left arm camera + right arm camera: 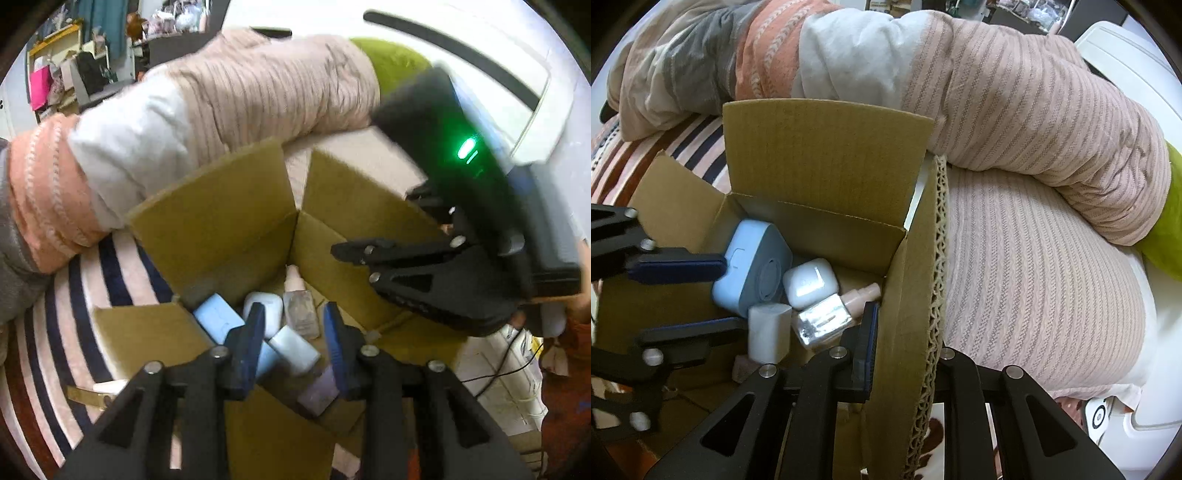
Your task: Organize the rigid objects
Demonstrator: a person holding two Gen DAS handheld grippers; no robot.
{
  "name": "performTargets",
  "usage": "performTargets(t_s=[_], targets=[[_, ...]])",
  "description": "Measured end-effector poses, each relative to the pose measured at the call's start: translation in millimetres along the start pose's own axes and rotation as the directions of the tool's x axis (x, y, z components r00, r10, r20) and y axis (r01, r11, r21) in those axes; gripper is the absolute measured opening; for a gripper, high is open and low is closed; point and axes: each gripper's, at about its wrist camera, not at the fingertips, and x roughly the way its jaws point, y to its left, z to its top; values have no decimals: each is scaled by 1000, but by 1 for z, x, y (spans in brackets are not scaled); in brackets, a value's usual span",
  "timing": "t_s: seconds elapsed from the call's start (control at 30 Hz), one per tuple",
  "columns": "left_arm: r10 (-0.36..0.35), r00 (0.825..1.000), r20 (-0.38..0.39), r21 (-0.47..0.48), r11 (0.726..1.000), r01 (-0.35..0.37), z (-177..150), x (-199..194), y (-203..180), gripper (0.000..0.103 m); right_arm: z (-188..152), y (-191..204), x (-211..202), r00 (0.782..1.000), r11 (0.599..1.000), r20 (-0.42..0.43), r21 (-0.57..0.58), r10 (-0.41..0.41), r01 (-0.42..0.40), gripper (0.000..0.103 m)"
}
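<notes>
An open cardboard box (827, 155) of ribbed brown corrugate fills the middle of both views, its 4 flaps standing up or splayed. On its floor lie the rigid pieces, crowded together: a pale blue rounded-square case (750, 269) with a moulded circular recess, a glossy white earbud-style case (810, 282) with soft corners, a clear faceted glass bottle (822, 321) catching silver glare, a pinkish bottle (864, 293) lying flat behind it, and a matte pale block (768, 332) with 1 rounded edge. In the left wrist view a small lilac block (319, 391) sits low in the box.

The left gripper (295, 332) hangs over the box at the lower centre of its view, blue ribbed pads partly apart; nothing is pinched between them. The right gripper (905, 350) is clamped narrow on the box's right wall, 1 blue pad inside against the cardboard, the fluted cut edge running up between its black arms.

Behind the box, across the upper part of both frames, a quilted bolster (1034, 110) in dusty pink, white, and coral knit rests on a striped cloth (96, 280). A lime-green cushion (391, 62) shows at upper right.
</notes>
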Motion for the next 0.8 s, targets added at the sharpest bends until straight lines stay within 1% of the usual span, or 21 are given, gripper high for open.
performTargets(t_s=[0.03,0.1,0.17,0.2,0.23,0.27,0.3,0.33,0.4,0.47,0.53,0.57,0.6,0.67,0.73,0.8], targets=[[1,1000,25,-8,1000,-1,-1,-10,4,51,0,1,0,1000,1000,-2,0,2,-2,12],[6,996,89,-25,1000,-3,-3,-34,17,61,0,2,1,1000,1000,-3,0,1,-1,12],[22,989,144,-44,999,-15,-7,-58,32,67,0,2,1,1000,1000,-5,-1,-3,3,12],[46,984,171,-58,998,-37,-13,-72,45,73,0,3,1,1000,1000,-6,-1,-4,4,12],[70,981,184,-67,996,-58,-20,-82,55,75,0,3,1,1000,1000,-6,-1,-4,4,12],[98,977,187,-73,994,-86,-27,-89,66,76,0,3,2,1000,1000,-7,0,-5,5,12],[122,975,185,-78,991,-109,-33,-92,75,78,1,3,2,1000,1000,-8,0,-5,5,12],[160,971,178,-87,985,-147,-41,-94,88,82,0,3,2,1000,1000,-9,0,-6,6,12],[229,962,147,-91,972,-218,-60,-86,112,83,0,3,2,1000,1000,-11,-2,-8,8,12],[288,953,94,-85,956,-280,-79,-73,133,83,1,4,3,1000,1000,-13,-3,-11,11,12],[333,943,15,-126,936,-328,-100,-53,160,83,2,5,3,1000,1000,-15,-6,-16,16,12],[337,941,-9,-150,930,-335,-107,-45,170,83,2,5,3,1000,1000,-16,-8,-19,19,12],[326,945,-39,-187,926,-328,-117,-34,184,83,2,6,4,1000,1000,-17,-8,-20,20,12],[293,954,-58,-232,926,-298,-129,-22,195,83,3,6,4,1000,1000,-19,-9,-21,21,12],[247,967,-59,-275,928,-254,-137,-11,200,83,3,6,4,1000,1000,-20,-9,-20,20,12],[219,975,-45,-278,934,-223,-137,-2,200,83,3,6,5,1000,1000,-20,-9,-19,19,12]])
